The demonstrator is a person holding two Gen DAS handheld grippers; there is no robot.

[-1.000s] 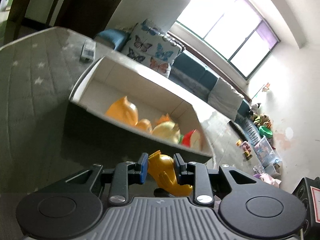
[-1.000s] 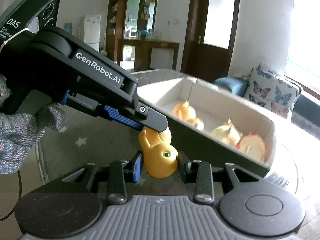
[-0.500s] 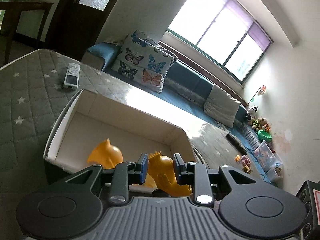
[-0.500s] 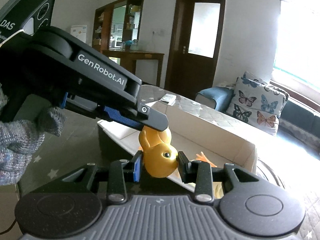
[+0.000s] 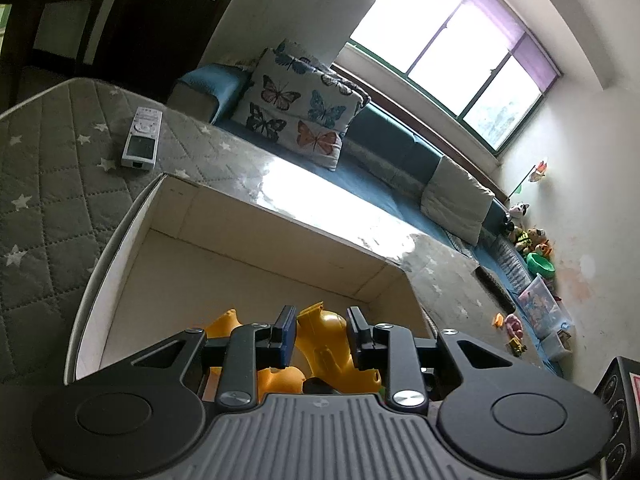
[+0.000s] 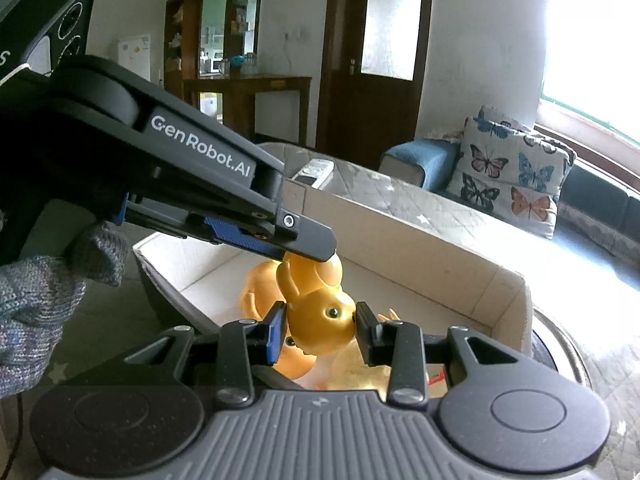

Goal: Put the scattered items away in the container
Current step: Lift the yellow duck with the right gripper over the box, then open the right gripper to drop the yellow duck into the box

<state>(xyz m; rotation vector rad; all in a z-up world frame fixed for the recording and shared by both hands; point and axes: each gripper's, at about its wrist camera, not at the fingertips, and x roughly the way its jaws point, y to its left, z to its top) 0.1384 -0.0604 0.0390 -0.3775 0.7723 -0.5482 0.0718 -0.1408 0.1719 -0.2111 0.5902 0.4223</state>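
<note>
Two hand-held grippers share one yellow toy rabbit [image 6: 320,320] over an open box.

Right wrist view: the right gripper [image 6: 320,330] has its fingers pinched on the rabbit's head, one pad on each cheek, eye facing the camera. The left gripper [image 6: 280,246] comes in from the upper left, held by a grey knit-gloved hand [image 6: 40,300], and its fingers clamp the rabbit's ears from above.

Left wrist view: the left gripper [image 5: 320,330] is closed on the same yellow toy [image 5: 324,344], seen from its other end.

What changed in the last sec: both grippers plus the rabbit were low, in front of the box's dark near wall. Now they're raised and moved fwd, so the rabbit hangs above the box opening, past the near rim. In the left view the cardboard box [image 5: 120,216] now shows its whole pale floor where before only the far wall showed.

Inside the box: other orange-yellow toys [image 6: 256,292] directly under the rabbit, w/ a bit of red at the right. The box sits on a grey quilted star-pattern cover [image 5: 48,200]. A white remote [image 5: 142,138] lies on the cover beyond the box's far left corner.

Meaning for the task: carry looks done, and the rabbit seems placed for release. Likely next is both grippers letting go so it drops onto the pile.
</note>
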